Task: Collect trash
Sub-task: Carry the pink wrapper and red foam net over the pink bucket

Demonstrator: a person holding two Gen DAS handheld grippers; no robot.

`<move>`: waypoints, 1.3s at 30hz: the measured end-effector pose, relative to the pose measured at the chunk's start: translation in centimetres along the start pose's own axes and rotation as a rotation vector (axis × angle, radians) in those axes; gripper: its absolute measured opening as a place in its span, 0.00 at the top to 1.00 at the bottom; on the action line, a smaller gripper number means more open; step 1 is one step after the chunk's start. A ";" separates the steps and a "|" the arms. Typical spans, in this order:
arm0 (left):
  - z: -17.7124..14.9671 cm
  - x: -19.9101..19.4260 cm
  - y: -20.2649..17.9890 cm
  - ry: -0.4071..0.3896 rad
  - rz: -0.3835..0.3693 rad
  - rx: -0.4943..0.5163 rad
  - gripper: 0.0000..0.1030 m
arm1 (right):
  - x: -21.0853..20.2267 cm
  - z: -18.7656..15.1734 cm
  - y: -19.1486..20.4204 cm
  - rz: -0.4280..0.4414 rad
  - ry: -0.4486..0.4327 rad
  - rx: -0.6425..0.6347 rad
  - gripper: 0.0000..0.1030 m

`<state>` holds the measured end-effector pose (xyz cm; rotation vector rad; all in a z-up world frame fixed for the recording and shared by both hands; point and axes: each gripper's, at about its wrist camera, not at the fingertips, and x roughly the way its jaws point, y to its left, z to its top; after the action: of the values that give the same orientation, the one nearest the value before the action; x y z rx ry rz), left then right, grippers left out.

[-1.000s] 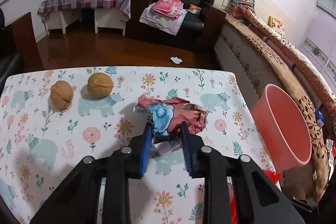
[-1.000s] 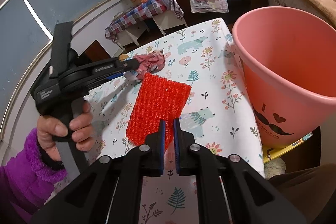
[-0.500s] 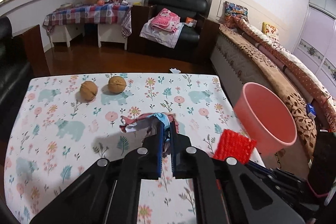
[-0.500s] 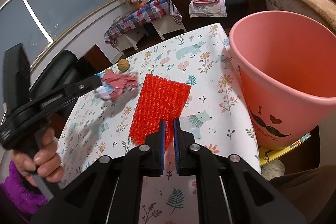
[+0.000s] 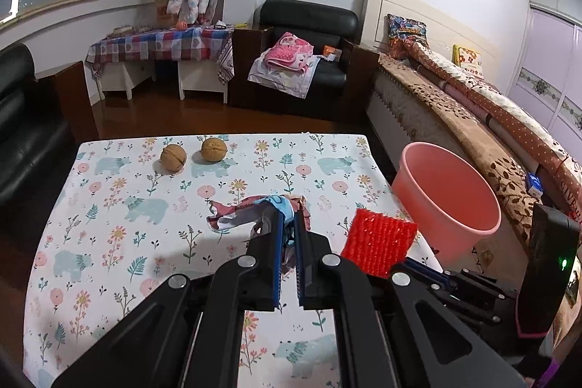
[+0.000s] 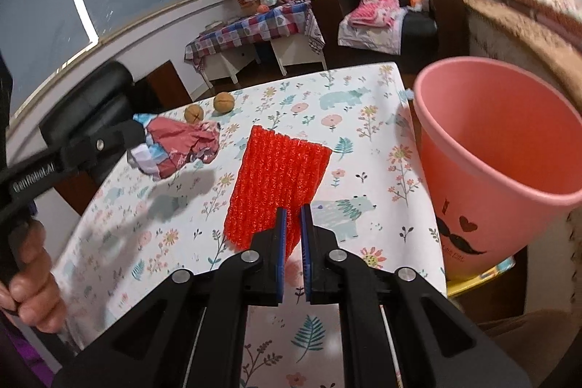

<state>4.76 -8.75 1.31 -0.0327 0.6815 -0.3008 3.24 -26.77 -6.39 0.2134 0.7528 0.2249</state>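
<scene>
My left gripper [image 5: 287, 219] is shut on a crumpled red, blue and white wrapper [image 5: 232, 215] and holds it in the air above the table; the wrapper [image 6: 178, 148] casts a shadow on the cloth below it. My right gripper [image 6: 291, 211] is shut on a red foam net sleeve [image 6: 276, 180], lifted over the table's right part; the sleeve [image 5: 380, 242] also shows right of the left fingers. A pink bucket [image 6: 498, 148] stands off the table's right edge, and the same bucket [image 5: 447, 199] lies right of both grippers.
Two walnuts [image 5: 174, 158] [image 5: 214, 150] lie at the far left of the floral tablecloth [image 5: 109, 224]. A person's hand [image 6: 32, 282] grips the left tool. A bed [image 5: 473, 119] runs along the right, a black armchair [image 5: 305, 53] stands behind the table.
The left gripper closed on the wrapper and lifted it off the table, pulling back. The right gripper rolled a little with the red sleeve, and the bucket now sits more to its right.
</scene>
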 end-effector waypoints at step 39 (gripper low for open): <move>-0.1 -1.5 -2.3 -0.052 -0.065 -0.005 0.95 | -1.6 -0.1 0.4 0.040 -0.078 -0.013 0.92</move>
<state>2.94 -10.47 2.42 -0.0674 0.6304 -0.3595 2.01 -26.86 -5.32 0.2236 0.6703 0.2583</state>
